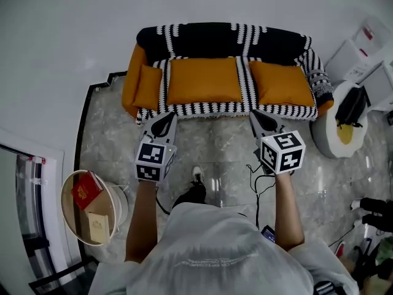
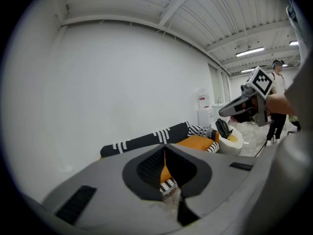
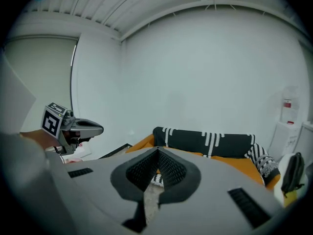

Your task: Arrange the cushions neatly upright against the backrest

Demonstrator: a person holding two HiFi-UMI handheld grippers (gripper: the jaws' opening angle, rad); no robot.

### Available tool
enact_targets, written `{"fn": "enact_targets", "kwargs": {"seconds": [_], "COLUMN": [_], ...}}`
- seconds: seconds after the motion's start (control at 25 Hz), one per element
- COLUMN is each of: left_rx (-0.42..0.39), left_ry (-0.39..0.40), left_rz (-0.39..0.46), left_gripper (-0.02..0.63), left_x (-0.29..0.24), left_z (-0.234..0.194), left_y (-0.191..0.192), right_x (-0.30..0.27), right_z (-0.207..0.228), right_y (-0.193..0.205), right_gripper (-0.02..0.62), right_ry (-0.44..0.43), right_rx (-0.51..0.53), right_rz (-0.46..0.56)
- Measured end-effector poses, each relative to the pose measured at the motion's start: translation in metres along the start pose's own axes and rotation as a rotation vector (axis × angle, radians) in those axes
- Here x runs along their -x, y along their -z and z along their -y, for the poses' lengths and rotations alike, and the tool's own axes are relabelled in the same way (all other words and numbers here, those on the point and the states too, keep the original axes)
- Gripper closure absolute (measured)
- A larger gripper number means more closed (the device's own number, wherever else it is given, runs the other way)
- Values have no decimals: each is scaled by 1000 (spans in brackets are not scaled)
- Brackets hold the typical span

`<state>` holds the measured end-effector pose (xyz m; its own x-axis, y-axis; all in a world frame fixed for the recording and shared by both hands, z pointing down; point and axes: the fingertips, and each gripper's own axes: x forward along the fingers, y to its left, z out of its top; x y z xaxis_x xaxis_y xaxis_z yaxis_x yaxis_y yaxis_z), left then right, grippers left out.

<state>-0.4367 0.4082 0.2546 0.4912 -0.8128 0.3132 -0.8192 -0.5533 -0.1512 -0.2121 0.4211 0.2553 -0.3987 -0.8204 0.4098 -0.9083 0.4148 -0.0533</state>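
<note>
Orange cushions lying flat on sofa seat, fwd of striped backrest, left gripper and right gripper held just in front of sofa, both w/ jaws pressed together, nothing btwn

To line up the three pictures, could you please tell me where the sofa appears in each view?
Head view: sofa at top centre, seen from above.
Left gripper view: centre, running right behind the jaws.
Right gripper view: centre to right, behind the jaws.
Shared landmark: the white stool by the sofa's striped arm.
</note>
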Motion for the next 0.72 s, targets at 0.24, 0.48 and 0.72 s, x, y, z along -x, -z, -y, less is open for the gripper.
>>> {"fn": "enact_targets", "kwargs": {"seconds": [0.24,0.48,0.72], "left_rx": [31,57,60], "left_ry": [7,22,32], "left_rz": [-31,-57,-99], "left_gripper": [594,594,594], "left_x": [-48,-93,-136], "left_z": [-52,-87,-127], "left_y": [4,13,27], "right_x": [-56,-101,-149], "right_z": [18,36,51], "right_y": [-26,-36,-32], "right_gripper": [593,592,592], "right_ry": [12,9,2], "right_rx": [-60,-61,-52], "right_rz": [-5,-37,-109]}}
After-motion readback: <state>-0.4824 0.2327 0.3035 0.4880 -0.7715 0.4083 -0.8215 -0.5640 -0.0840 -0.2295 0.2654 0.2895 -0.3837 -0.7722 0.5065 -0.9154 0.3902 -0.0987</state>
